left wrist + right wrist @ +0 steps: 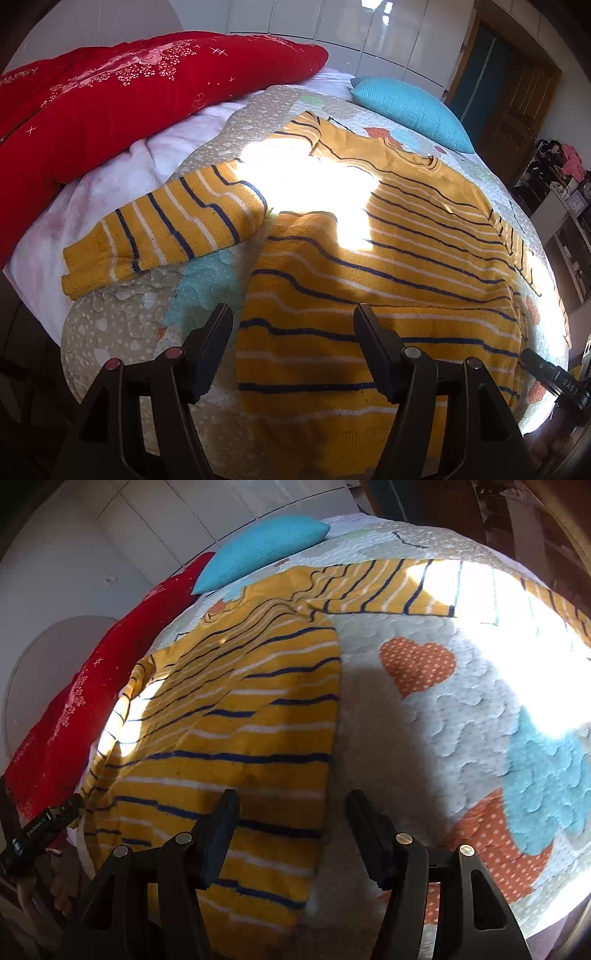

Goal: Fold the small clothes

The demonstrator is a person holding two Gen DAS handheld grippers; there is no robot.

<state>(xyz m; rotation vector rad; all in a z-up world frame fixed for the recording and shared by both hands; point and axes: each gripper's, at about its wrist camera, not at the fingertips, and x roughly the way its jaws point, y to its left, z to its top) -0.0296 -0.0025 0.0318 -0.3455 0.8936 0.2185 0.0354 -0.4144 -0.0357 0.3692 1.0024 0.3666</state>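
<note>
While both grippers' fingers gape (holding nothing), striped sweater (369,280) covers quilt (436,716).

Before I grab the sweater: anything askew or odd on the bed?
Nothing damaged. The striped sweater lies flat on the quilt, though one sleeve slants outward and downward. Both claws, left and right, are open and empty.

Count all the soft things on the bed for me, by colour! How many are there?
Yellow striped sweater: 1
Red pillow: 1
Blue pillow: 1
Heart-patterned quilt underneath: 1
Total: 4
</note>
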